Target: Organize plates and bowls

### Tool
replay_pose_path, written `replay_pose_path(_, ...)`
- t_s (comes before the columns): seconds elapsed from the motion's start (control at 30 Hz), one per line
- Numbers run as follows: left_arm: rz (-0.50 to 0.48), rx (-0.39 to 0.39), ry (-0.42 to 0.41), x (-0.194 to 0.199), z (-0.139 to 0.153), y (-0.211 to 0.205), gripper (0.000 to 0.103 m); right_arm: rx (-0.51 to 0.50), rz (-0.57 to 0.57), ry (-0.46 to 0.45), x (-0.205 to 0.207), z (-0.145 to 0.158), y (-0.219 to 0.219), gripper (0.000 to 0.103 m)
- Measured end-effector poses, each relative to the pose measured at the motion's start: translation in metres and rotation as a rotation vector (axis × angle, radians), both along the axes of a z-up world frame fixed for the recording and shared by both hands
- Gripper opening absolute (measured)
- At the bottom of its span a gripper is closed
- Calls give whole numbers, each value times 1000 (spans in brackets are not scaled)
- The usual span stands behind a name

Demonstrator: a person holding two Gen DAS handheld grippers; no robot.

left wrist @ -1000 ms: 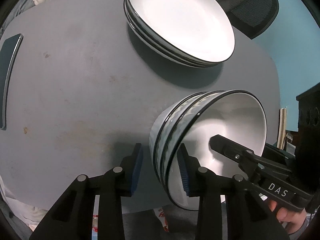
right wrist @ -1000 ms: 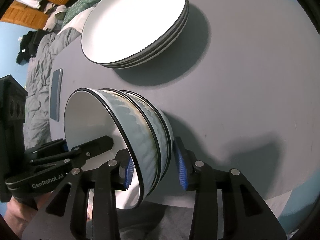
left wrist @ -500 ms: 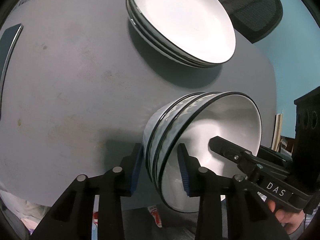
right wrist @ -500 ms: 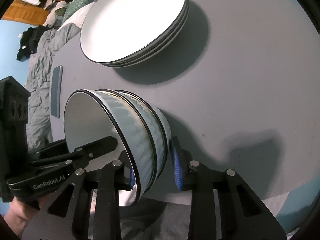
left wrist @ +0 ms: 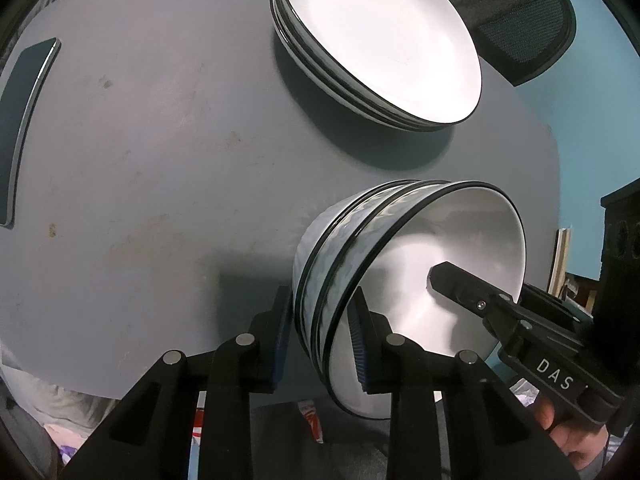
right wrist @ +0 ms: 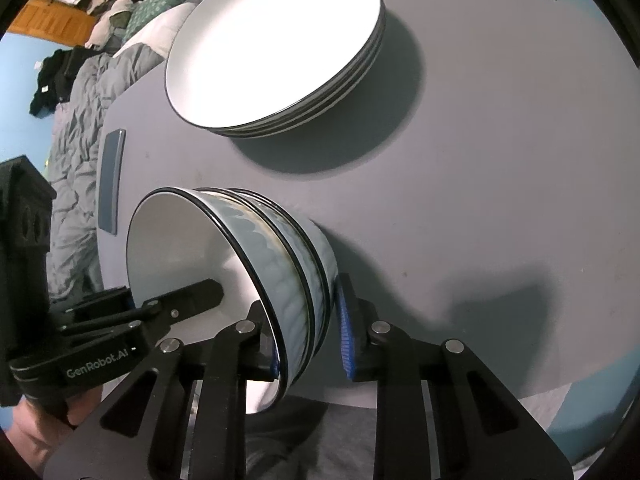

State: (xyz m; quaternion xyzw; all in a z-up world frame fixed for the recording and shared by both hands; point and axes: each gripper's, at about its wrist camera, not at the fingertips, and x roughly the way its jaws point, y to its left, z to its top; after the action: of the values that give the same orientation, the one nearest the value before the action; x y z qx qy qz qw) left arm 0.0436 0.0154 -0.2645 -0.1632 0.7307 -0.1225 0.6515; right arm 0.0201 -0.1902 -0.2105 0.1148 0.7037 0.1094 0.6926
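A stack of nested bowls (left wrist: 440,240), white inside with blue wavy outsides and dark rims, sits near the front edge of the grey table (left wrist: 160,160). My left gripper (left wrist: 320,340) straddles its left wall, jaws closing, both blue pads against the stack. My right gripper (right wrist: 308,344) straddles the opposite wall of the bowl stack (right wrist: 172,248), jaws closing, pads touching inside and outside. One finger of each gripper shows inside the top bowl in the other view: right finger (left wrist: 460,288), left finger (right wrist: 192,298). Several white plates (left wrist: 380,32) are stacked behind; plates (right wrist: 272,40).
A dark flat phone (left wrist: 20,120) lies at the table's left edge, phone (right wrist: 112,176). A black mesh chair (left wrist: 520,40) stands behind the plates. A bed with a grey duvet (right wrist: 72,120) lies beyond the table. A hand (right wrist: 36,432) holds the left gripper.
Both grippers' jaws have narrowed onto the walls of the bowl stack. The stack and the plates have stayed where they were.
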Motion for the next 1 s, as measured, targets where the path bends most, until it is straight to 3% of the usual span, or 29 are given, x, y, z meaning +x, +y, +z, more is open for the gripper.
replay_pose_path(0.33,-32,2,-37,10,10,-6,27,8,-26,-10,5,10,-1,21)
replay_pose_path(0.5,-56,24,-19,10,-1,-10,27,-3,-24,10,7,-1,2,21)
replay_pose_path(1.0,-58,3,-45,6,4,-4,27,-12,27,-19,7,-5,8,20)
